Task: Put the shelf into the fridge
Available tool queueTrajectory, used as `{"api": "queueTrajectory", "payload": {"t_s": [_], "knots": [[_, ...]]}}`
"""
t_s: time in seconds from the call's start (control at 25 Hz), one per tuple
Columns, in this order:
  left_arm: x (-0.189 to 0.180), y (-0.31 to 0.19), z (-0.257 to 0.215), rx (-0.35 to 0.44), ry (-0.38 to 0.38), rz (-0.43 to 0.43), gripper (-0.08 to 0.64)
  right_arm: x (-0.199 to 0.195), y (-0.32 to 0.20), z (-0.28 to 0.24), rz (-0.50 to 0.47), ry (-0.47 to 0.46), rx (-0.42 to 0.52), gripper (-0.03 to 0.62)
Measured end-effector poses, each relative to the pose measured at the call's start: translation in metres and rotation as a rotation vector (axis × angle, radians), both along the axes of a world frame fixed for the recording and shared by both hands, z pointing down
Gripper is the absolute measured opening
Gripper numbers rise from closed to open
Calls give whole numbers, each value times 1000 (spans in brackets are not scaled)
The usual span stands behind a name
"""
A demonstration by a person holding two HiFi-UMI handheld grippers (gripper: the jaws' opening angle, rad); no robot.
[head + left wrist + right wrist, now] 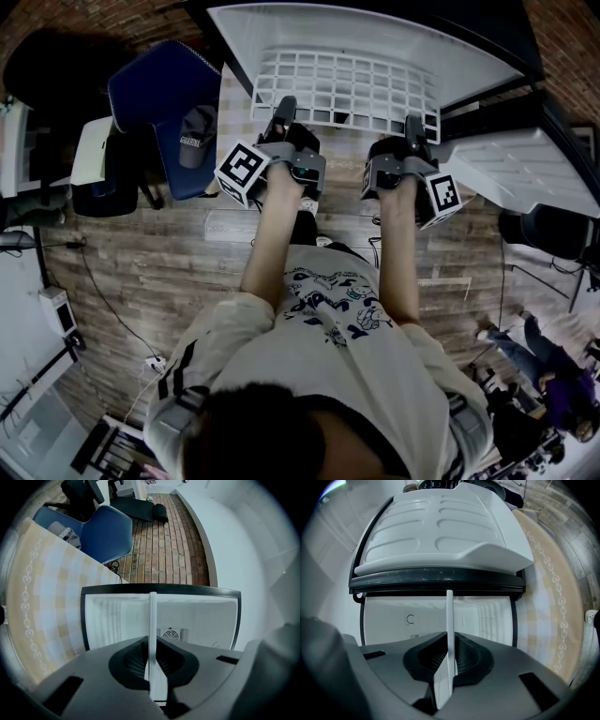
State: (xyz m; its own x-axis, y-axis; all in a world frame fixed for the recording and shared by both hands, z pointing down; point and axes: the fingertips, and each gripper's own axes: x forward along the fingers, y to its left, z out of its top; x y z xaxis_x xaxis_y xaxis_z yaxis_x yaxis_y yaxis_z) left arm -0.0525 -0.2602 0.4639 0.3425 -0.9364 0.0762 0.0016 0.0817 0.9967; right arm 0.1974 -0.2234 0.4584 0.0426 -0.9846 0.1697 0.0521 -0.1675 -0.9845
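**Both grippers clamp the white shelf at the fridge's open front**

Nearest the head camera, at six o'clock, is the person's dark hair (253, 431), then a pale printed shirt (328, 314). Both bare forearms stretch straight out toward twelve o'clock, nearly parallel and a little apart. The left forearm (277, 225) runs slightly toward eleven and the right forearm (398, 248) points almost straight up the view.

Each hand holds its tool level. The left gripper (283, 114) has its marker cube (242, 171) turned out toward nine o'clock. The right gripper (413, 131) has its cube (441, 195) turned out toward three. Wood-plank floor (141, 272) lies beneath the arms.

The left gripper view shows its jaws closed on the near edge of the shelf (347, 84), the thin white edge standing between the two dark pads. The right gripper view shows the same, with its jaws pressed against both faces of the shelf's edge.

The shelf is a white grid panel held flat in the air, one gripper at each near corner. Its far edge lies at the fridge (197, 616), at twelve o'clock. The pictures do not show whether the shelf has passed the black-rimmed opening. The fridge's white interior shows ribbed side walls and a small vent grille on the back wall.

The white, ribbed door (525, 169) stands swung open at two to three o'clock. A pale checked rug (47, 611) lies beside the fridge. At ten o'clock stands a blue chair (164, 89) with a dark cap (197, 136) resting on its seat.
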Motion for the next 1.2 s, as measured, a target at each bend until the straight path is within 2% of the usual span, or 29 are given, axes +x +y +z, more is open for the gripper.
{"api": "queueTrajectory", "payload": {"t_s": [1.2], "knots": [[5,-20,4,1,5,12,37,5,-19,6,14,0,3,49]]}}
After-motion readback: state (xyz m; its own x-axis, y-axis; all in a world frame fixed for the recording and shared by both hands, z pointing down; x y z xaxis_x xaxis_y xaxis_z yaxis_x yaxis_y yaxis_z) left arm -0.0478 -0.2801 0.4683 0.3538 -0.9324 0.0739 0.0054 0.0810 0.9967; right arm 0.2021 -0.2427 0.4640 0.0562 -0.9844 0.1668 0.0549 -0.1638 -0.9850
